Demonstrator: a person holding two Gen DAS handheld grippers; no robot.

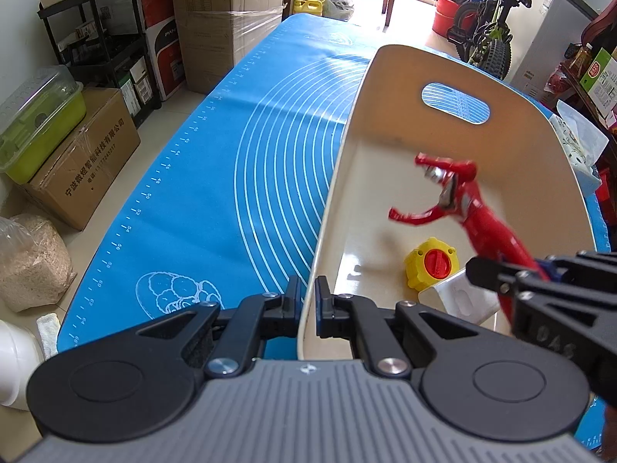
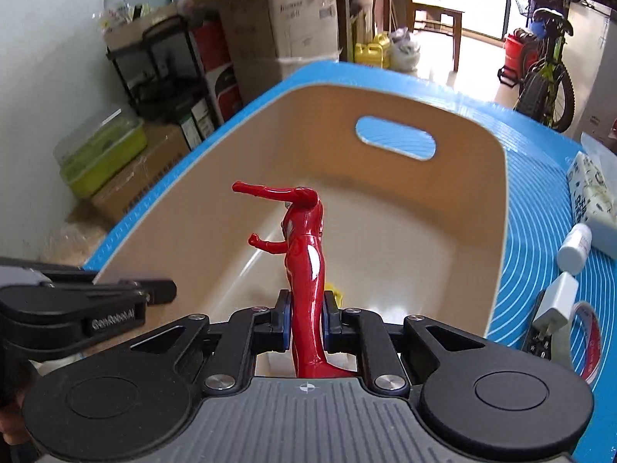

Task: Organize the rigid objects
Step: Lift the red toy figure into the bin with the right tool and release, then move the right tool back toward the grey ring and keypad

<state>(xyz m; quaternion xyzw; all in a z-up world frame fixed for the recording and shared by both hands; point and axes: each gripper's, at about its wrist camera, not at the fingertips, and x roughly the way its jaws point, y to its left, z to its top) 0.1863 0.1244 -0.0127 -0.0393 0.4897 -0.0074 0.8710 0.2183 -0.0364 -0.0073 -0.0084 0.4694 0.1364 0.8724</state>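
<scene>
A cream bin (image 1: 354, 127) (image 2: 489, 208) with a handle slot stands on the blue mat (image 1: 231, 154). My left gripper (image 1: 307, 301) is shut on the bin's left wall, near its front corner. My right gripper (image 2: 306, 318) is shut on the legs of a red toy figure (image 2: 304, 254) and holds it over the bin's inside. The figure (image 1: 470, 208) and the right gripper (image 1: 501, 274) also show in the left wrist view. A yellow piece with a red knob (image 1: 432, 262) and a white block (image 1: 459, 297) lie on the bin floor.
On the mat right of the bin lie a white bottle (image 2: 574, 247), a white charger (image 2: 555, 301), a tape roll (image 2: 590, 343) and a tissue pack (image 2: 590, 193). Cardboard boxes (image 1: 81, 154), a black rack (image 1: 104, 38) and a bicycle (image 1: 489, 31) stand around the table.
</scene>
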